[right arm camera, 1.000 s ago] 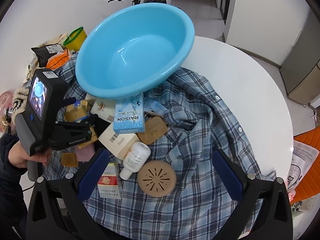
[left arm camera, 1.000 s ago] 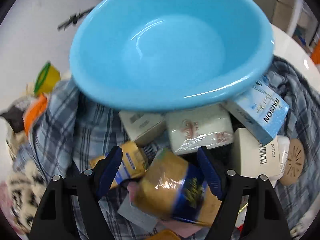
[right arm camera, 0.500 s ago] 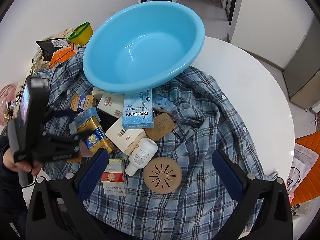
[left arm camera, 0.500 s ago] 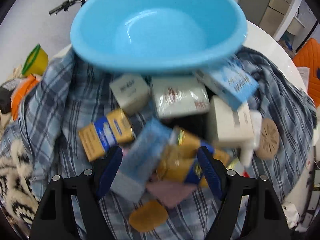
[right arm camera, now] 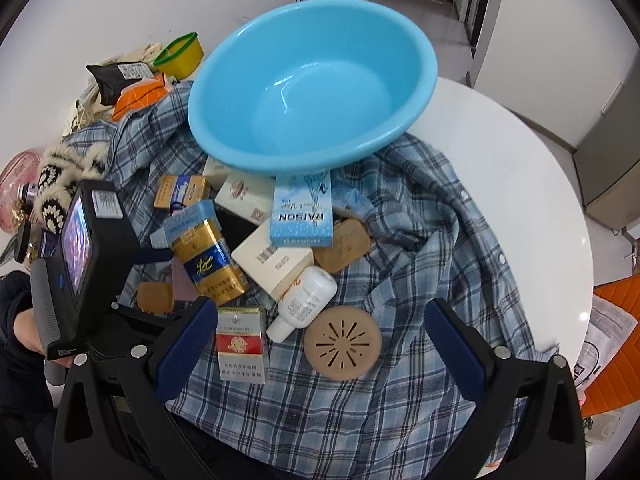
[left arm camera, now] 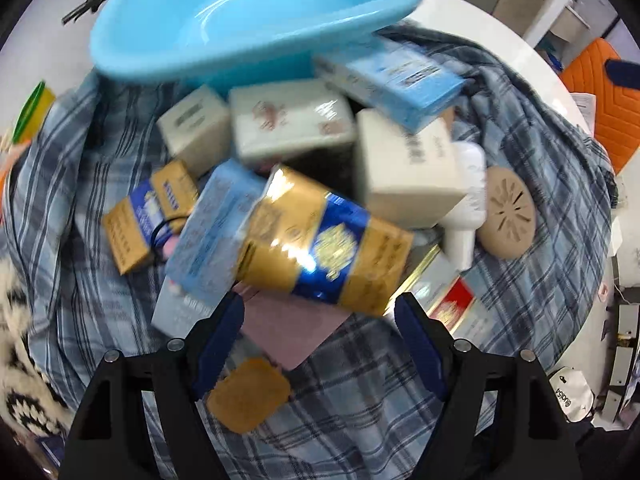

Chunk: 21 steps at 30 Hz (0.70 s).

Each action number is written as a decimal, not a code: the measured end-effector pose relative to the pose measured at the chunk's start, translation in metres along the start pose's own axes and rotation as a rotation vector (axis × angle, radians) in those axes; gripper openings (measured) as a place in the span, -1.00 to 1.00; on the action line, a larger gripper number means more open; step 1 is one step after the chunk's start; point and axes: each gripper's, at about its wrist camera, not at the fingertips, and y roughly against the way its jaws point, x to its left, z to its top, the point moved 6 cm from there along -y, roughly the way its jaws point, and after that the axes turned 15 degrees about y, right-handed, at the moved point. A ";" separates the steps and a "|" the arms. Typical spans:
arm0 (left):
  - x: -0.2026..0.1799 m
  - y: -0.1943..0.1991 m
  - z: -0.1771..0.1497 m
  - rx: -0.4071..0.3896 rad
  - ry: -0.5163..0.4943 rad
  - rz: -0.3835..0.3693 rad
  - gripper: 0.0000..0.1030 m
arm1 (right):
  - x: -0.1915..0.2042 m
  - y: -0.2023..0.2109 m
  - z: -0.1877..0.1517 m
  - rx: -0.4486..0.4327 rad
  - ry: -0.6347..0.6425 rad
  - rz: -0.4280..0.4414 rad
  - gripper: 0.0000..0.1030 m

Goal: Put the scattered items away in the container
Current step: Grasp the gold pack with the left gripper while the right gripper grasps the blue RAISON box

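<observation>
A light blue basin (right arm camera: 316, 88) rests tilted on a pile of small boxes on a plaid shirt (right arm camera: 420, 272); it also shows in the left wrist view (left arm camera: 248, 20). My left gripper (left arm camera: 320, 340) is open, just short of a gold and blue pack (left arm camera: 324, 244) that lies on the pile. The same pack (right arm camera: 208, 256) shows in the right wrist view beside the left gripper's body (right arm camera: 84, 264). My right gripper (right arm camera: 316, 344) is open and empty above a red and white pack (right arm camera: 241, 344), a white bottle (right arm camera: 304, 300) and a tan disc (right arm camera: 342, 342).
A blue RAISON box (right arm camera: 303, 208), white boxes (right arm camera: 272, 260), a tan soap bar (right arm camera: 344, 244) and a smaller gold pack (right arm camera: 180, 190) lie under the basin's rim. A yellow cup (right arm camera: 180, 54) and bags are at the back left. The round white table (right arm camera: 512, 184) edge curves right.
The left gripper has pulled back and lower, away from the basin, so the pile sits farther ahead. The gold and blue pack is no longer between its fingers. The right gripper stayed about still.
</observation>
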 end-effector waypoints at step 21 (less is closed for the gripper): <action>-0.030 -0.031 0.029 -0.031 -0.059 -0.025 0.22 | -0.019 -0.005 -0.018 0.011 -0.055 0.014 1.00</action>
